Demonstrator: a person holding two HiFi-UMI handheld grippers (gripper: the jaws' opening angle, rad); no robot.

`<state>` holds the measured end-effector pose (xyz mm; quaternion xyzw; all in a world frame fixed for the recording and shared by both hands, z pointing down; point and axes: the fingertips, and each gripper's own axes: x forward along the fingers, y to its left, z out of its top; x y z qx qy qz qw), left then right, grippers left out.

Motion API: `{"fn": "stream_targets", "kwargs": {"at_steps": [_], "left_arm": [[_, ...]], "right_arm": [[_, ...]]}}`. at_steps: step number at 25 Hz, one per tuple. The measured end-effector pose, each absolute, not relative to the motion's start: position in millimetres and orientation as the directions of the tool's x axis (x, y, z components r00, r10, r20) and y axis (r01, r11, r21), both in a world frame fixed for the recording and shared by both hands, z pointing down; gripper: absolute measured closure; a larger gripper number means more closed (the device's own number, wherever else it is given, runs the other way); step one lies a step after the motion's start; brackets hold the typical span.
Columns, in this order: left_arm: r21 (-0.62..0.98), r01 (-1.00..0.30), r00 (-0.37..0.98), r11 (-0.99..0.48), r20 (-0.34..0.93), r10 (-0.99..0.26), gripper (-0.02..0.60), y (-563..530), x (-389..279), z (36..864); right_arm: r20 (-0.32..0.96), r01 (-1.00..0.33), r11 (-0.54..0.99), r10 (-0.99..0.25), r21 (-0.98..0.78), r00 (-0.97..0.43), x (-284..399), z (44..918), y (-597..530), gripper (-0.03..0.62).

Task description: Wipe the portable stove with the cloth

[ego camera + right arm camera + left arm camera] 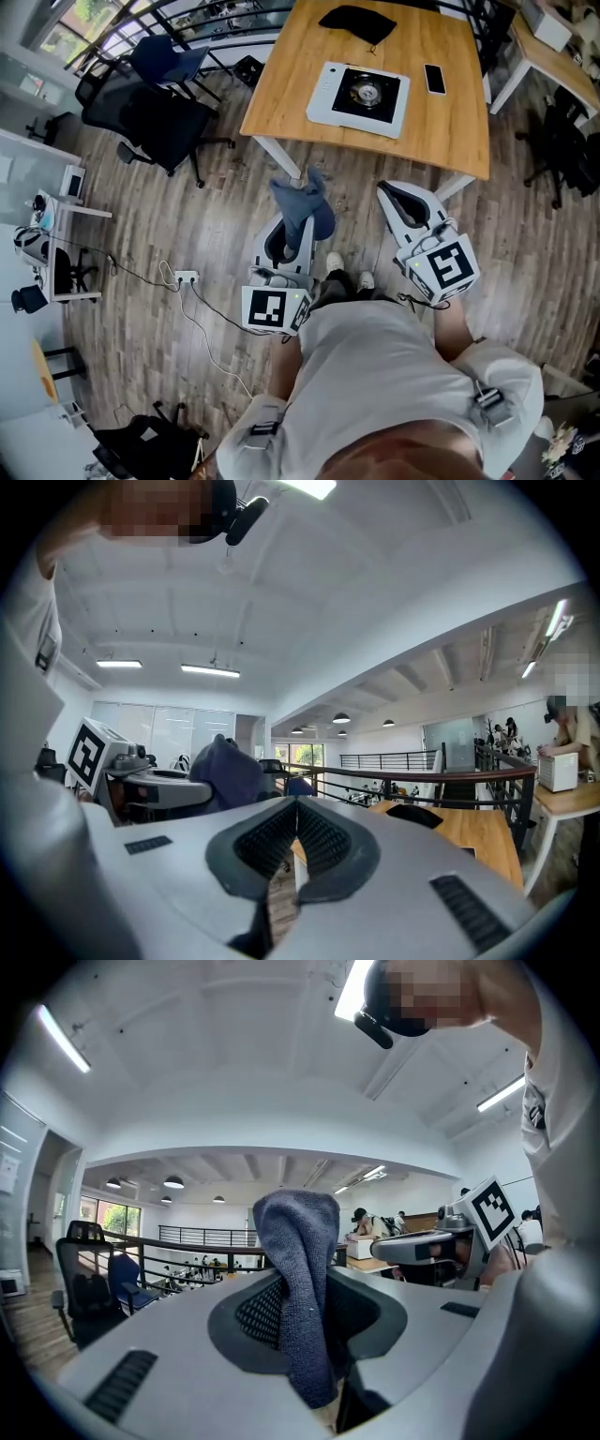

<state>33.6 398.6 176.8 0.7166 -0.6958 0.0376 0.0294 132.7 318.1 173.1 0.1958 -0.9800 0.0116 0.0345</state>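
Closest to you, your left gripper (292, 234) has its jaws partway shut, pinching the cloth (305, 208), and that's the only thing either gripper is carrying. The cloth is a blue-grey rag with a fuzzy, knitted-looking weave. It's clamped near the middle between the ribbed pads, so one bunched end pokes up past the tips and folds over on itself, while the other end hangs down in the slot. From the head view it looks like a floppy crumpled wad sitting on the nose of the gripper, over the plank floor (187, 206) and a bit short of the table (281, 84). Your right gripper (386, 190) is just beside the left one at about the same level. Its jaws are pressed together with nothing in them, and you can see the two pads meeting in its own view. Further out, the stove (359, 96) sits flat on the wooden table, well apart from the cloth. It has a white body, a black top plate and a round burner in the centre. A phone (435, 78) lies just beside it on the right, and something dark and floppy (359, 22) sits at the far end of the table. Can't tell what that one is. Off to the left there's a black office chair (150, 117).
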Motion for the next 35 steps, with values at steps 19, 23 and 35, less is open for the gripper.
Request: {"fn": "stream_targets", "kwargs": {"at_steps": [19, 23, 35], "left_arm": [[0.014, -0.99, 0.142, -0.141, 0.068, -0.988, 0.468, 301, -20, 179], [0.017, -0.987, 0.164, -0.163, 0.064, -0.984, 0.468, 282, -41, 175], [0.054, -0.979, 0.199, -0.196, 0.051, -0.979, 0.468, 247, -100, 181]], "right_arm": [[0.093, -0.485, 0.874, -0.486, 0.028, -0.869, 88, 171, 235, 0.572], [0.098, -0.502, 0.864, -0.503, 0.035, -0.859, 68, 167, 220, 0.572], [0.135, -0.529, 0.847, -0.531, 0.054, -0.837, 8, 172, 197, 0.572]]}}
